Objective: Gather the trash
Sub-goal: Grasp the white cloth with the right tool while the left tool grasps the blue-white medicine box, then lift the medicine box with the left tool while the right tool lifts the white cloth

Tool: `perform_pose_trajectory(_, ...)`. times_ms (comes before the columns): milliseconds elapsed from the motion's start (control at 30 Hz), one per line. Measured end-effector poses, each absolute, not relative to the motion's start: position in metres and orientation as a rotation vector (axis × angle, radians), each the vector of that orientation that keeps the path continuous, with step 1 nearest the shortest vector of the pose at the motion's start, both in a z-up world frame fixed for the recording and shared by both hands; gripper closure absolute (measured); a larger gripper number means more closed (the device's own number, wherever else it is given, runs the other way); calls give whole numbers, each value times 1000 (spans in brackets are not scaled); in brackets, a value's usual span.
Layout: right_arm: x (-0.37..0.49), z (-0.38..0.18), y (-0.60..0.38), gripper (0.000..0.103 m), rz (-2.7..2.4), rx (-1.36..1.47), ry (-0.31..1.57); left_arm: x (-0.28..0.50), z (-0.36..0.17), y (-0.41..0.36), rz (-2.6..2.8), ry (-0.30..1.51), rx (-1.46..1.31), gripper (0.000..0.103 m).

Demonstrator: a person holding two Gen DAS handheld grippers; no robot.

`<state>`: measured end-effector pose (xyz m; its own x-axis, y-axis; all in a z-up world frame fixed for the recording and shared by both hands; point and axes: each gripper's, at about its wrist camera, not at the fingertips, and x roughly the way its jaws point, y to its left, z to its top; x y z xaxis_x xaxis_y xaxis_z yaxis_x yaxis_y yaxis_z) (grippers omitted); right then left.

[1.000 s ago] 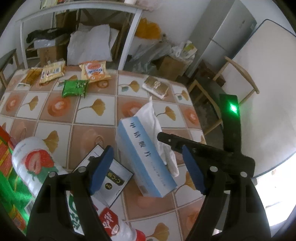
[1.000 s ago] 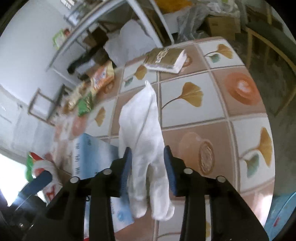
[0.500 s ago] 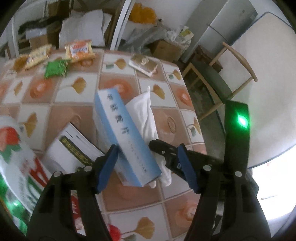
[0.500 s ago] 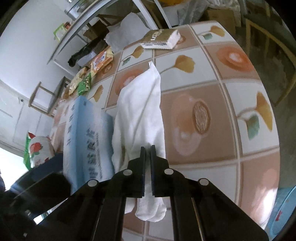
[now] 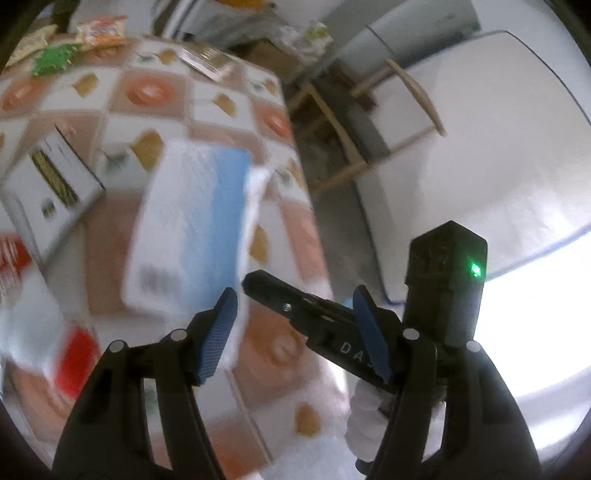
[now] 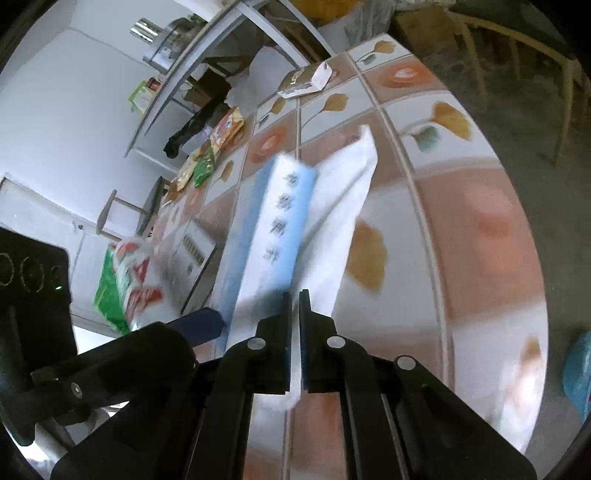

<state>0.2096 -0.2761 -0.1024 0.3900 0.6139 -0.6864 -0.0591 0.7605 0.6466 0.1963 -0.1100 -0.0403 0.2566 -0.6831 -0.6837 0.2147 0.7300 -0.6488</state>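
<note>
motion-blurred blue and white box [image 5: 188,225], perhaps tissues; its print unreadable

Two grippers are in view: the left gripper [image 5: 295,325] and the right gripper [image 6: 294,325]. One blue-and-white box [image 6: 273,229] lies on the one tiled table [image 6: 480,221], and one white cloth [image 6: 343,206] lies beside the box. One white flat box with a dark stripe [image 5: 51,177] sits further left. One bottle with a red-and-white label [image 6: 140,280] stands by one green pack [image 6: 107,295]. At the far side there is one small green packet [image 5: 53,59], one orange snack bag [image 5: 101,29], one yellowish bag [image 6: 184,171] and one silver-wrapped packet [image 5: 207,61]. One wooden chair [image 5: 369,122] stands off the table's edge, and one white cabinet [image 5: 480,147] is behind it.
</note>
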Motion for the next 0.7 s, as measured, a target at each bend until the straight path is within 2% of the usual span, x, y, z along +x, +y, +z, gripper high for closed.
perform_pose_trajectory(167, 148, -99, -280, 99, 465, 555, 1097, 141, -39, -113, -768, 1192, -463, 43)
perform_pose_trajectory(300, 111, -97, -302, 99, 392, 557, 1081, 105, -37, -101, -781, 1140, -418, 41)
perform_pose_trajectory(567, 122, -85, -340, 97, 334, 719, 1002, 109, -22, -80, -649, 993, -328, 39)
perform_pose_trajectory(600, 128, -84, -339, 96, 341, 734, 996, 110, -21, -79, -634, 978, -323, 39)
perform_pose_trajectory(700, 158, -84, -328, 81, 347, 770, 997, 115, -19, -73, -582, 936, -280, 38)
